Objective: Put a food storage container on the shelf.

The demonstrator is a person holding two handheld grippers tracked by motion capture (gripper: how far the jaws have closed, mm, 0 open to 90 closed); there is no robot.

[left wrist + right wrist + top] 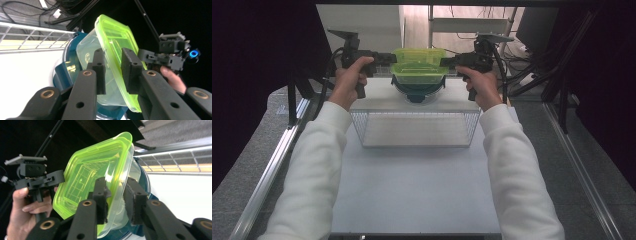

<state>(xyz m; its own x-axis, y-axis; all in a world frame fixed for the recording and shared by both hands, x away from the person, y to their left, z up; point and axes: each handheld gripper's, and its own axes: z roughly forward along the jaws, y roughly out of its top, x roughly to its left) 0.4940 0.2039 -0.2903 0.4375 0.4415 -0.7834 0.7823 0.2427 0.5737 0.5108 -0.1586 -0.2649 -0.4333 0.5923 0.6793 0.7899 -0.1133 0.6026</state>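
A person holds a clear tub with a green lid (419,66) between two grippers, above the far part of the table (412,175). The left gripper (388,58) grasps the tub's left end and the right gripper (449,62) its right end. In the left gripper view the jaws straddle the lid's rim, one pad (99,71) on the clear wall and the other on the lid. In the right gripper view the same bite appears mirrored on the opposite end (117,202). The grip on each side looks light rather than clenched hard.

A blue bowl (418,90) sits directly under the tub, its rim just below the tub's base; whether the two touch cannot be told. A wire basket (414,129) stands nearer the person than the bowl, open at the top.

Judged from this, the step in hand is moving the tub level with both hands. To do it well, the two grippers should travel together and at one height, since a thin rim can slip from a light bite if one end tips.

Free room lies over the basket and the bare table nearer the person. The bowl's rim below, the basket's far wall and the dark frame posts (292,100) at either side of the tub are the edges to clear.
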